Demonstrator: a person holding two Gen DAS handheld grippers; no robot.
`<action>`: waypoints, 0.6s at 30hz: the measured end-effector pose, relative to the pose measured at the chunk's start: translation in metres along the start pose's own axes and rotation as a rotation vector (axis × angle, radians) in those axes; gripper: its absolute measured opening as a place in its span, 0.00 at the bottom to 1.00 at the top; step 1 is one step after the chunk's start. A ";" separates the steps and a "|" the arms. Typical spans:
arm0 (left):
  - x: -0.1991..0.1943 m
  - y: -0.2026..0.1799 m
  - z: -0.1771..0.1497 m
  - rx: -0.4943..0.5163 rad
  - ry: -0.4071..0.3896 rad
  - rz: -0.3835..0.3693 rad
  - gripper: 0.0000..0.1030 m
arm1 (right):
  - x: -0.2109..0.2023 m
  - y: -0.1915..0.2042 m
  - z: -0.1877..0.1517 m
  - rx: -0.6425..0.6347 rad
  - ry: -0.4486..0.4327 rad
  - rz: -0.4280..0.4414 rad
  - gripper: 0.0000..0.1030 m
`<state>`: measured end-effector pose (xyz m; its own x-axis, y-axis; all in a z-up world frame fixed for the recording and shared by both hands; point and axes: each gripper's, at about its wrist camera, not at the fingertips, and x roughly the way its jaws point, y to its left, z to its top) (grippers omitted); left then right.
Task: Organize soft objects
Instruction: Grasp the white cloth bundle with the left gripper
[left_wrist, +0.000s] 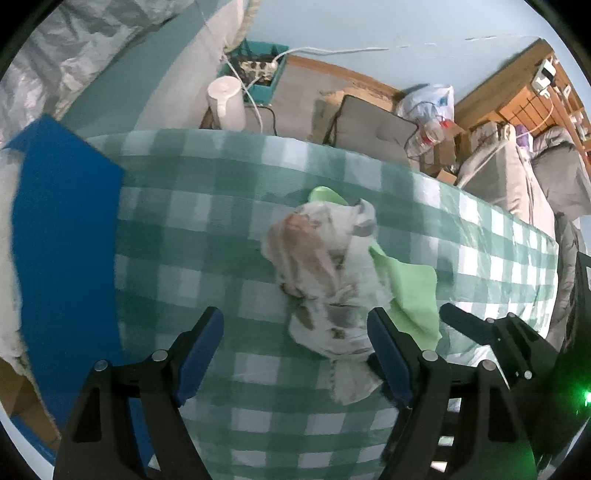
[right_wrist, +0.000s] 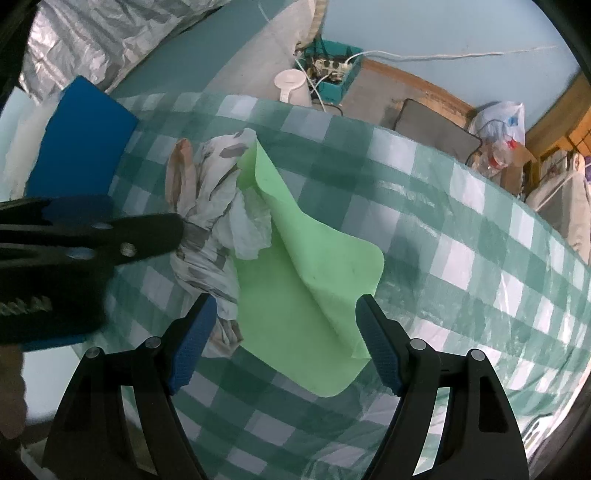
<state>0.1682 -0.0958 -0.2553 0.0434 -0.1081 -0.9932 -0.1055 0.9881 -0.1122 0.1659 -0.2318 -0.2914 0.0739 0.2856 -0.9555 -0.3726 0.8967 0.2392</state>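
Note:
A crumpled white patterned cloth (left_wrist: 325, 280) lies on the green-and-white checked tablecloth (left_wrist: 177, 229), partly over a light green cloth (left_wrist: 413, 291). My left gripper (left_wrist: 295, 354) is open, its fingers either side of the white cloth's near end, just above the table. In the right wrist view the green cloth (right_wrist: 295, 295) lies half folded beside the white cloth (right_wrist: 210, 192). My right gripper (right_wrist: 284, 343) is open and empty over the green cloth's near edge. The left gripper's body shows at the left of that view (right_wrist: 92, 240).
A blue flat pad (left_wrist: 62, 240) lies on the table's left side. Beyond the far edge are a white kettle (left_wrist: 227, 103), a teal box with a power strip (left_wrist: 258, 70), a grey cushion (left_wrist: 369, 125) and a plastic bag (left_wrist: 428, 103).

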 end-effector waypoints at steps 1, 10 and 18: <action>0.004 -0.002 0.001 0.001 0.011 0.000 0.79 | 0.000 -0.001 0.000 0.004 0.000 0.003 0.75; 0.026 -0.016 0.006 0.063 0.037 0.032 0.75 | -0.003 -0.008 -0.008 0.038 -0.004 0.001 0.75; 0.016 -0.015 0.000 0.117 0.001 0.013 0.37 | -0.006 -0.013 -0.008 0.043 -0.016 -0.011 0.76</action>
<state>0.1702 -0.1118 -0.2694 0.0416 -0.0956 -0.9946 0.0110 0.9954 -0.0952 0.1626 -0.2484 -0.2899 0.0932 0.2807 -0.9552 -0.3314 0.9135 0.2361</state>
